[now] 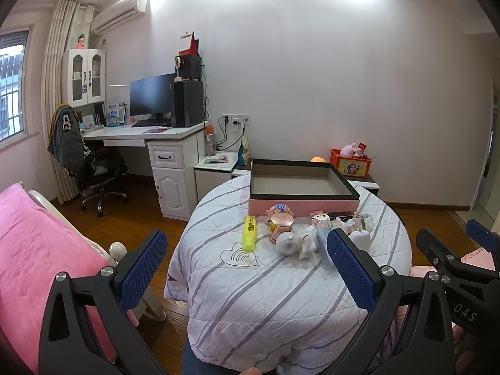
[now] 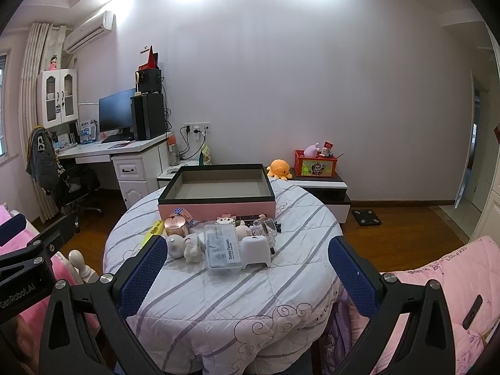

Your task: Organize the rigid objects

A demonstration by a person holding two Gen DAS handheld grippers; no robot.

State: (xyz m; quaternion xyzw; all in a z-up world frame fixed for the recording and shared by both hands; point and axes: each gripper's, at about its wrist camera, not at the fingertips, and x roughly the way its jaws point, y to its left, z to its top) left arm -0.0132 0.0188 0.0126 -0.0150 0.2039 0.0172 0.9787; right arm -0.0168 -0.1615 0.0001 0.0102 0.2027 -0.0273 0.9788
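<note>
A pink box with a dark rim point(image 1: 303, 201) point(image 2: 215, 207) stands open and empty at the far side of a round table under a striped cloth point(image 1: 281, 297) point(image 2: 250, 306). In front of it lie several small items: a yellow highlighter point(image 1: 249, 232), a rose-gold round tin point(image 1: 281, 222) point(image 2: 176, 224), a clear dental flosser case point(image 2: 223, 251), a small white stool point(image 2: 255, 251), white figurines point(image 2: 193, 247) and a glass piece point(image 2: 265, 226). My left gripper point(image 1: 247, 268) is open and empty, short of the items. My right gripper point(image 2: 248, 276) is open and empty, also short of them.
A bed with pink bedding lies left point(image 1: 37, 250) and right point(image 2: 443, 297). A white desk with a monitor point(image 1: 153, 98) and an office chair point(image 1: 97, 172) stand at the back left. A low cabinet holds a red crate point(image 2: 315, 164) and an orange plush point(image 2: 279, 168).
</note>
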